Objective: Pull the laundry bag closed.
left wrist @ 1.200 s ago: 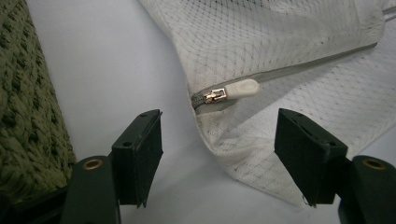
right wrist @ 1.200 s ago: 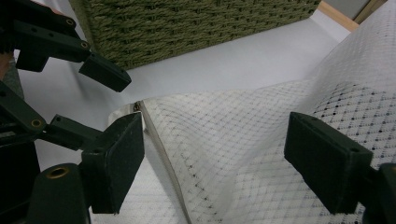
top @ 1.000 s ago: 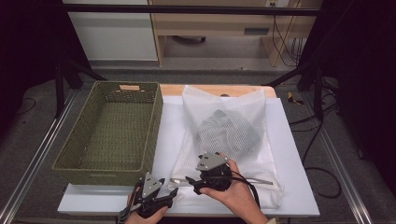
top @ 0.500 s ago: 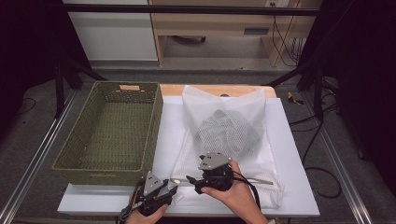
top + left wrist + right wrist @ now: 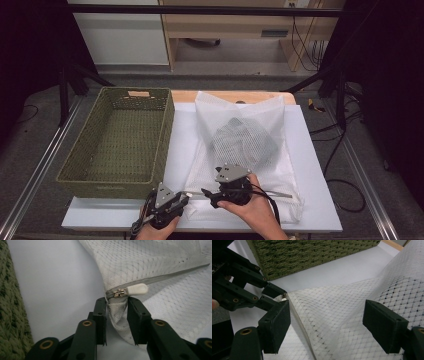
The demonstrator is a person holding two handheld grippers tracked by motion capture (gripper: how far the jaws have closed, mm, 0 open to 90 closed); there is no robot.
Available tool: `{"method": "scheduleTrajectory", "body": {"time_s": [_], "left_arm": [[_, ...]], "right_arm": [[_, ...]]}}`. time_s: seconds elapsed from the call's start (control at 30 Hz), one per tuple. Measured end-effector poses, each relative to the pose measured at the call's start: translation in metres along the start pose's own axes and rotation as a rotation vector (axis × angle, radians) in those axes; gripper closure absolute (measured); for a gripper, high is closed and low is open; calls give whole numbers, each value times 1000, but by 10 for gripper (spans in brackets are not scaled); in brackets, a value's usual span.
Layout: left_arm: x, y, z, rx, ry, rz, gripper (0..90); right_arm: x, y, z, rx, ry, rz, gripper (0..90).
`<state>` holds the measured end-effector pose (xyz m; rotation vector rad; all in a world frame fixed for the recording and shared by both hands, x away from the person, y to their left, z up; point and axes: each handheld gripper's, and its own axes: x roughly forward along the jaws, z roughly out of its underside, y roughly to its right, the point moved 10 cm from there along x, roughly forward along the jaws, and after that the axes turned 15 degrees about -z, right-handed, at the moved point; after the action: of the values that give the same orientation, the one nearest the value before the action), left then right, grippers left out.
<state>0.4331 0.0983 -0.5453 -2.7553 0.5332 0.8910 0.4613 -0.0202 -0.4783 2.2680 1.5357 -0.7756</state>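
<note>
White table [image 5: 320, 165] fills frame centre; green wicker basket [image 5: 120, 140] at left, mesh laundry bag [image 5: 250, 150] centre-right w/ dark clothes inside. We've our right gripper [image 5: 212, 192] jaws spread over mesh; left gripper [image 5: 116, 315] jaws just been closing round bag corner below zip pull [image 5: 136, 289].

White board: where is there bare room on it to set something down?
Bare strip of white board between the woven basket and the mesh bag, and a narrower margin right of the bag. Crowded at the near edge, around the left gripper and right gripper.
</note>
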Motion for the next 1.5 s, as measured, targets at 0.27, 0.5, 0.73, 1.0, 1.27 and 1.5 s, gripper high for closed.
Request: {"method": "scheduleTrajectory", "body": {"time_s": [0.27, 0.5, 0.73, 1.0, 1.27, 1.5], "left_arm": [[-8, 0, -9, -6, 48, -10, 835], [-13, 0, -14, -7, 71, -9, 861], [-14, 2, -16, -13, 69, -6, 867], [-15, 1, -16, -11, 70, -7, 868], [-15, 2, -17, -14, 71, -5, 871], [-16, 4, -18, -21, 74, -1, 872]], "right_arm": [[3, -5, 0, -13, -10, -6, 235], [6, -9, 1, -29, -19, -19, 249], [12, -17, 0, -58, -30, -28, 261], [17, -23, 0, -84, -37, -38, 342], [24, -33, 0, -128, -41, -59, 563], [30, -38, 0, -149, -46, -74, 676]]}}
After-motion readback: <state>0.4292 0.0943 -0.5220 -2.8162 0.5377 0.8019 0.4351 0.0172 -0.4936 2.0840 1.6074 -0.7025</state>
